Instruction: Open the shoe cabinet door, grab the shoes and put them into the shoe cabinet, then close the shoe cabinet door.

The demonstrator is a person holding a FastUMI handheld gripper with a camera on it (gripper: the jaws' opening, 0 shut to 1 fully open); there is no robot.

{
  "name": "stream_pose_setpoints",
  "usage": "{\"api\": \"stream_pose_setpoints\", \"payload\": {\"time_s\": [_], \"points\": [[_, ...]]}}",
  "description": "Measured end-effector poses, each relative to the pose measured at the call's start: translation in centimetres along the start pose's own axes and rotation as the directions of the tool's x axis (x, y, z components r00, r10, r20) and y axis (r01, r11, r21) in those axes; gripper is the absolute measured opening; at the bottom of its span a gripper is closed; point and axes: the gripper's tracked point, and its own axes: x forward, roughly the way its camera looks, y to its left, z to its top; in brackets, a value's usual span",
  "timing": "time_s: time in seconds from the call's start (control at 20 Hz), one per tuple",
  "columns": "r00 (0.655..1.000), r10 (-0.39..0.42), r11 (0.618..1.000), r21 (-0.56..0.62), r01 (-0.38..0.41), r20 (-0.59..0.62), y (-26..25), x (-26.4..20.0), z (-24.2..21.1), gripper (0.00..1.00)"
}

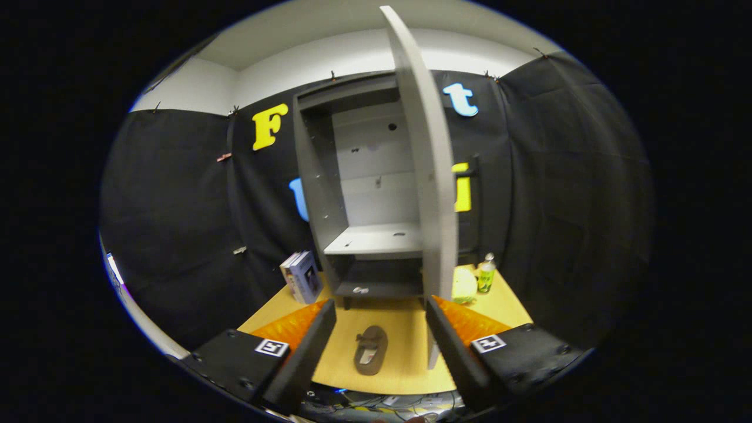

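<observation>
My claw (380, 320) is spread wide and holds nothing. Between my fingers, on bare wooden table (405, 358), lies the shoe (370, 349), with clear room all round it. Beyond it the shoe cabinet (364, 194) stands open, its door (426, 170) swung out edge-on toward my right finger. Books (301, 276) lean left of the cabinet; a bottle (486, 273) stands to the right.

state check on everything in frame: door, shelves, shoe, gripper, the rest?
cabinet door: swung open, edge toward the camera
upper shelf: bare
lower shelf: one small pale item on it
shoe: on the table, between the fingers, not gripped
gripper: open, holding nothing
books: upright, left of the cabinet
bottle: upright, capped, right of the door
</observation>
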Motion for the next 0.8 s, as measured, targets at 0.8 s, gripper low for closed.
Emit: {"api": "stream_pose_setpoints", "payload": {"time_s": [0.8], "points": [[0.927,-0.010,0.996,0.078,0.042,-0.375,3.5,16.9,-23.7,0.99]]}}
